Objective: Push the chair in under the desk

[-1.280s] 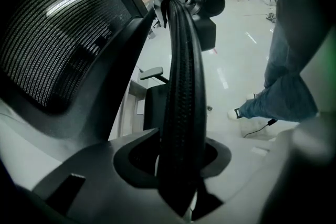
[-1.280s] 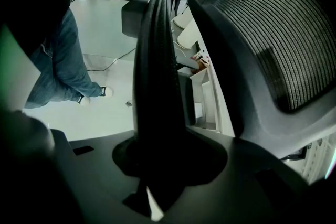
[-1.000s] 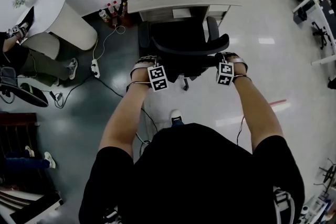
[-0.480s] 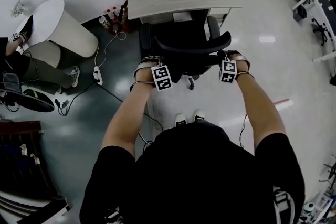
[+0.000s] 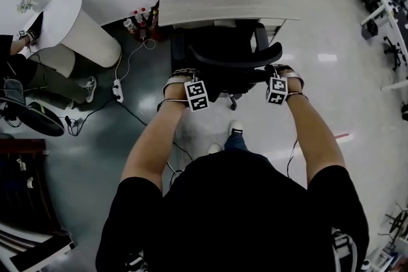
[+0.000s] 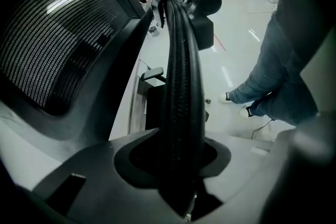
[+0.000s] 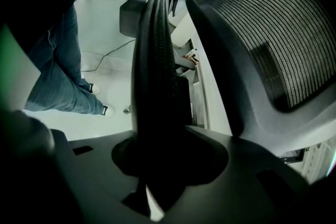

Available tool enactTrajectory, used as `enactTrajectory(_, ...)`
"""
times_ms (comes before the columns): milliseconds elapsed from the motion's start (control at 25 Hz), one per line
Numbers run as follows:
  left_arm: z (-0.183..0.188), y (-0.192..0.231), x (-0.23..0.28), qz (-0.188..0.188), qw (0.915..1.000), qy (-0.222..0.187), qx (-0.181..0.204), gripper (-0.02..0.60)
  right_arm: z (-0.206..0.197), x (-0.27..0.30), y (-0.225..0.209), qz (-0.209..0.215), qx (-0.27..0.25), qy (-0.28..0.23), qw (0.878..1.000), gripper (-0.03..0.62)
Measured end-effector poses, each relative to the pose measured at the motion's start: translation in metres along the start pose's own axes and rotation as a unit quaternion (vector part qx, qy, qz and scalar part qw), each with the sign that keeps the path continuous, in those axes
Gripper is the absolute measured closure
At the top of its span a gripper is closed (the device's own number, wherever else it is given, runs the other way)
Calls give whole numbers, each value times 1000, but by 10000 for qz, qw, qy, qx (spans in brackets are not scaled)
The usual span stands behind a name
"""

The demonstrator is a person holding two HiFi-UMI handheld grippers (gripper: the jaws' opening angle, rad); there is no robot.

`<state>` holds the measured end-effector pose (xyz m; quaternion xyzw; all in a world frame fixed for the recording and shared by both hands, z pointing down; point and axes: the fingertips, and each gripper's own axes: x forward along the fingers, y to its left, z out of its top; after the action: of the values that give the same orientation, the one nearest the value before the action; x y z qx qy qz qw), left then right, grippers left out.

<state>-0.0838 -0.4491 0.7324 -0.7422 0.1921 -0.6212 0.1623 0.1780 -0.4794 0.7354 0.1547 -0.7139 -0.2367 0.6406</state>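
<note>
Forward goes the office chair (image 5: pixel 223 51): since a second ago it has closed on the desk (image 5: pixel 223 6), and both my grippers have travelled with it.

At the centre of the head view the chair's front now meets the pale desk's near edge, while the backrest and armrests stand outside it, on my side. My left gripper (image 5: pixel 185 76) is pinching the black ribbed backrest rim (image 6: pixel 181 86); in the left gripper view the rim runs up between the jaws, with mesh at upper left. My right gripper (image 5: pixel 277 73) is pinching the rim on the other side, with mesh at upper right. A power strip (image 5: pixel 117 89) lies on the dark floor left of the chair.
</note>
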Motion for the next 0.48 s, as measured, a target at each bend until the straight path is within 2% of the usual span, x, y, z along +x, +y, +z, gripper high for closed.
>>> enactTrajectory(480, 0, 30, 16, 3, 9999, 85, -80, 439, -5, 19, -34, -32, -120, -91, 9999, 467)
